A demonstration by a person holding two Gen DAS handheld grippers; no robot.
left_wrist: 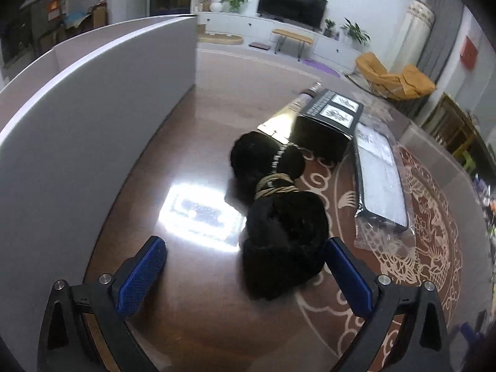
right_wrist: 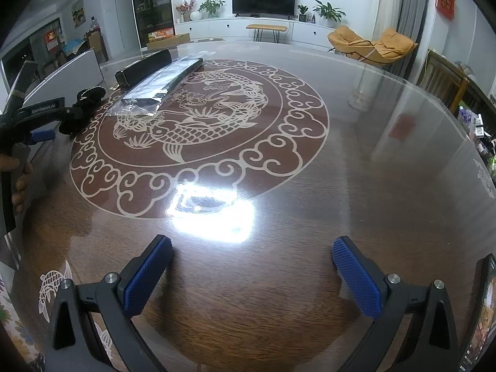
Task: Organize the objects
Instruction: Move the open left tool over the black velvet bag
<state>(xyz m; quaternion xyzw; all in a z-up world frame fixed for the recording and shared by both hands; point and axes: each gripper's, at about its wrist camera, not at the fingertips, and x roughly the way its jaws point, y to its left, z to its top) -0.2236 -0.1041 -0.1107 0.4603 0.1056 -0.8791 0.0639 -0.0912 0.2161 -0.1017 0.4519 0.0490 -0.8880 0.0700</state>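
Left claw (left_wrist: 245, 274) is spread wide, and the fluffy black pom-pom bundle tied with beige cord (left_wrist: 279, 217) sits just ahead between its pads. Looks soft, light, squishy; I'd pinch the near puff.

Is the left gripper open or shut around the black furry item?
Open: left gripper fingers stand apart, the black furry item between them, touching the right finger.

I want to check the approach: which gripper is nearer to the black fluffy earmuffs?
Left. The left gripper is open right at the black fluffy earmuffs; the right gripper hovers over bare table, far away.
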